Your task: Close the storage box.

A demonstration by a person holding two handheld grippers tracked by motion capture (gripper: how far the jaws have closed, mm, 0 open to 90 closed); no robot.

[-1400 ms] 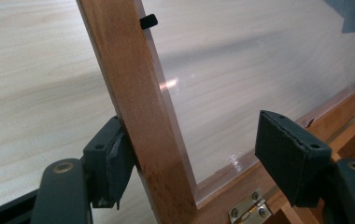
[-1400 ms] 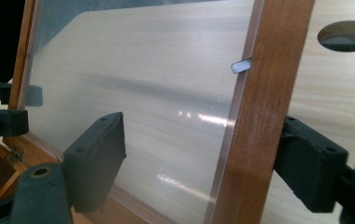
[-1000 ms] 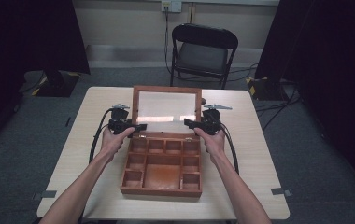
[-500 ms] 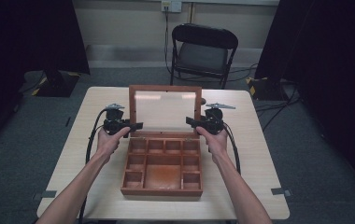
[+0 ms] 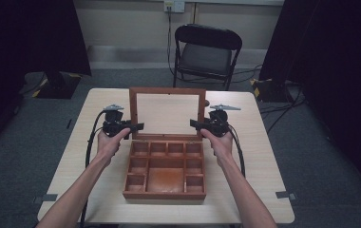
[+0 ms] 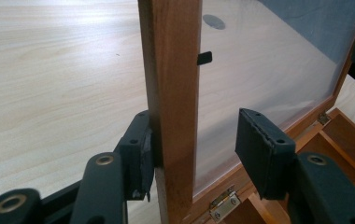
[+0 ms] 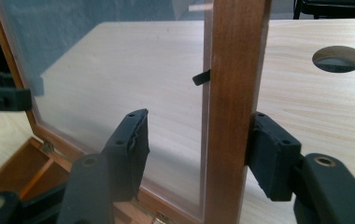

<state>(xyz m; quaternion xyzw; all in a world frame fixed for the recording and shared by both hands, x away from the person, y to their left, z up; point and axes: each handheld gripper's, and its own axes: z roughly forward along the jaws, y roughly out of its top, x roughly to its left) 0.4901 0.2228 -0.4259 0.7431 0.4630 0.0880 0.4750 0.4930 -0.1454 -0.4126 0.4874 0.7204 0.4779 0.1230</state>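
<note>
**Lid handling: current state**

1. The wooden compartment box (image 5: 164, 176) sits open at the centre of the worktop (image 5: 264, 156). Its glazed lid (image 5: 167, 91) stands upright on the hinges (image 6: 222, 205) along the far edge of the box, so the compartments are exposed.

2. The left claw (image 5: 138, 126) straddles the lid's side rail at the left rear corner of the box. In the left gripper view, one pad (image 6: 143, 154) touches the outer face of the rail and the other pad stands clear of the glass. The jaws have just been closing with the rail between them, but they are not clamped.

3. The right claw (image 5: 194, 124) mirrors this at the right rear corner of the box. One pad (image 7: 269, 158) lies against the rail, and a gap separates the other from the pane. These jaws have also just been closing around the rail without pinching it.

4. Rationale: each claw takes a rail low down, just above the box. This probably shares the load evenly, keeps the hinges from twisting and keeps pressure on wood rather than glass.

5. Judged step: secure both rails before swinging the lid.
</note>
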